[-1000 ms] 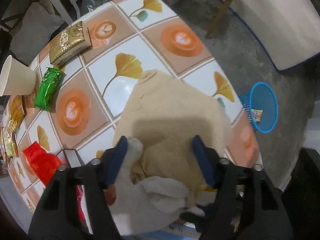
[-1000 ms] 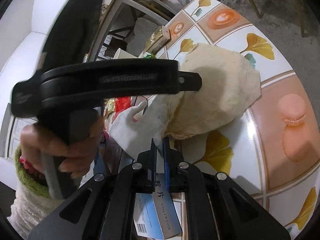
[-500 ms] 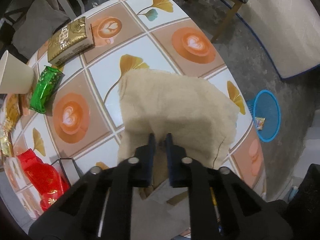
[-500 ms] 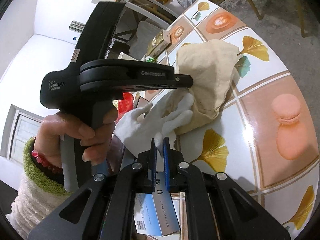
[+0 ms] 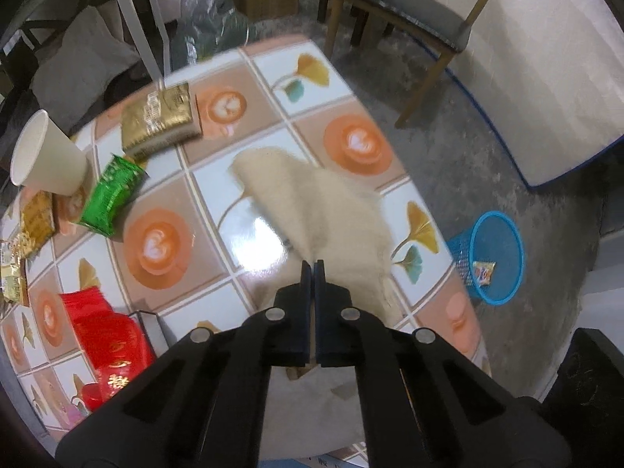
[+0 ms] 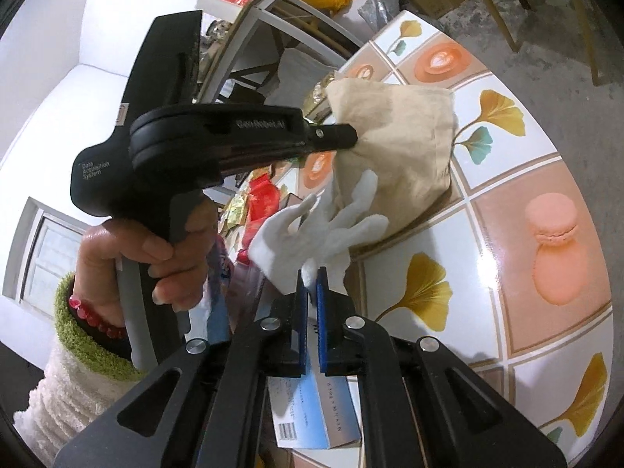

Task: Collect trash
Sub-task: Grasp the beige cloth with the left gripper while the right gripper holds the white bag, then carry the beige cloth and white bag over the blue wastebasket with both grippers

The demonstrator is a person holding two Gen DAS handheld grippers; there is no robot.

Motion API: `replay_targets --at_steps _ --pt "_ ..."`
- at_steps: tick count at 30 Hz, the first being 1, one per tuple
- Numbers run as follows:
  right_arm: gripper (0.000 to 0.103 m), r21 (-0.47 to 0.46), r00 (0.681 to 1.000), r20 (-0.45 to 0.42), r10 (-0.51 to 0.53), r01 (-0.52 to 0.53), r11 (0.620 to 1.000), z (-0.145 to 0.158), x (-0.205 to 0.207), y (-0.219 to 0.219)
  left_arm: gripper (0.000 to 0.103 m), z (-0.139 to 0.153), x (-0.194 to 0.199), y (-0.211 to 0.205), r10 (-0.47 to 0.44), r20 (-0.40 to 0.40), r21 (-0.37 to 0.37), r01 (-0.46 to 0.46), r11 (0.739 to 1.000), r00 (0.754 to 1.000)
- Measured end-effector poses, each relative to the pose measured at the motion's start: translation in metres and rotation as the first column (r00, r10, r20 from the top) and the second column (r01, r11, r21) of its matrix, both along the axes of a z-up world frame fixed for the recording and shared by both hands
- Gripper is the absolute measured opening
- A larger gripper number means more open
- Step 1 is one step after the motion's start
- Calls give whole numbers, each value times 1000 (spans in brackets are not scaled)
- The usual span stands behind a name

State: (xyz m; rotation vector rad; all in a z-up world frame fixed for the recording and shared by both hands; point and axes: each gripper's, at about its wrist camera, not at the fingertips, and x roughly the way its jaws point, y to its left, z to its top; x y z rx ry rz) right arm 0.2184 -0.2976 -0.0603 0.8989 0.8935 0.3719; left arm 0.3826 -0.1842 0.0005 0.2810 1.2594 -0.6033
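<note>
Left tool [image 5: 312,264]: jaws pressed together, pinching the near edge of the beige bag [image 5: 327,210]. One second ago they were spread on either side of the bag; half a second ago they had already come together on it. Since then the bag has been lifted: in the right view it stands up off the counter [image 6: 546,179] with its mouth end raised, no longer lying flat.

Right tool [image 6: 311,273]: jaws pressed together on a finger of the white glove [image 6: 312,234]. Grip unchanged over the last second. The glove has risen with the tool and now hangs just beside the bag, touching its near side.

Relative to the bag: green packet [image 5: 113,195], gold packet [image 5: 160,121] and paper cup [image 5: 46,156] lie to its left on the counter; red packet [image 5: 109,343] to its near left; blue bin [image 5: 495,257] on the floor to its right, a wrapper inside.

Judgement: bag is being held as the collecting sack and the glove looks like the first item to go in. Bag mouth not visibly open yet; risk that the glove slides down the outside.
</note>
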Motion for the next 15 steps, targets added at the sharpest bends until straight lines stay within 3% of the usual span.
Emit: replay_targets --at_steps 15 --pt "4 -27 997 68 -34 36 999 38 -35 -16 0 56 -26 2 10 162 -74 2 997 987"
